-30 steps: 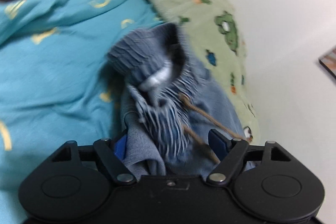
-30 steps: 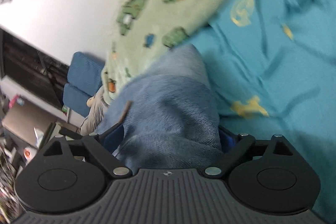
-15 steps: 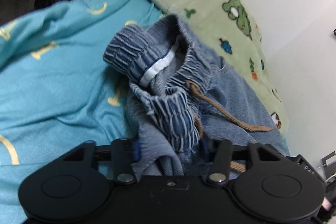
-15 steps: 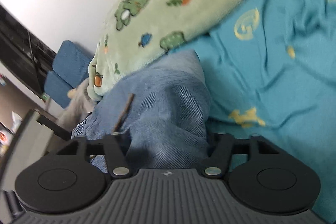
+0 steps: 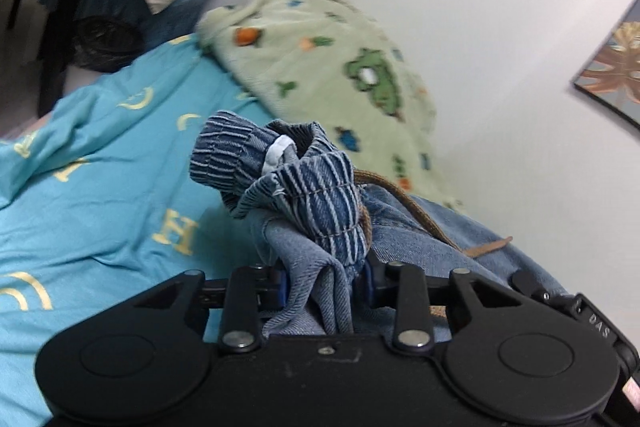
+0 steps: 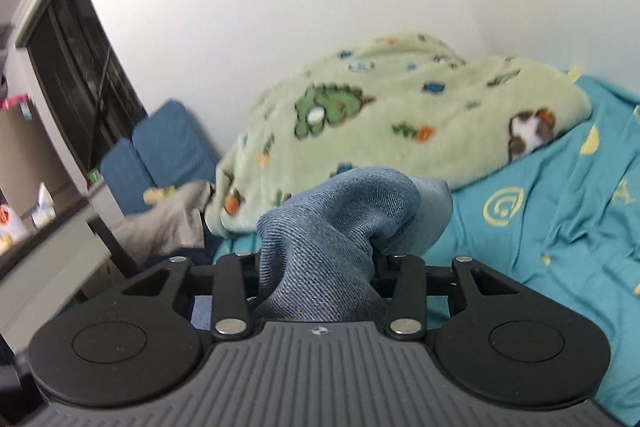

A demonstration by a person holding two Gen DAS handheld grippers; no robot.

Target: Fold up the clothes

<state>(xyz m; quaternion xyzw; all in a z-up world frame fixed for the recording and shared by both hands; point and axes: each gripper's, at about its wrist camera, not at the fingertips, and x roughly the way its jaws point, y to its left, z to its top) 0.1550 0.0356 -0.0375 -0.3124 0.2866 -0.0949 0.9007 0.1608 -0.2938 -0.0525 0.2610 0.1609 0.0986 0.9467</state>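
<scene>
We've barely started: both grippers, left (image 5: 324, 277) and right (image 6: 316, 275), closing on the jeans (image 5: 320, 187), nothing folded yet.

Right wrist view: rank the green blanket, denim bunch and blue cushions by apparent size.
1. green blanket
2. denim bunch, though nearness to the camera enlarges it
3. blue cushions, partly hidden and farther off

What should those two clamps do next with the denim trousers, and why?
Probably draw apart to stretch them flat. The left gripper is closing on the bunched waistband of the denim trousers; the right gripper is closing on crumpled denim above the teal bedsheet.
</scene>
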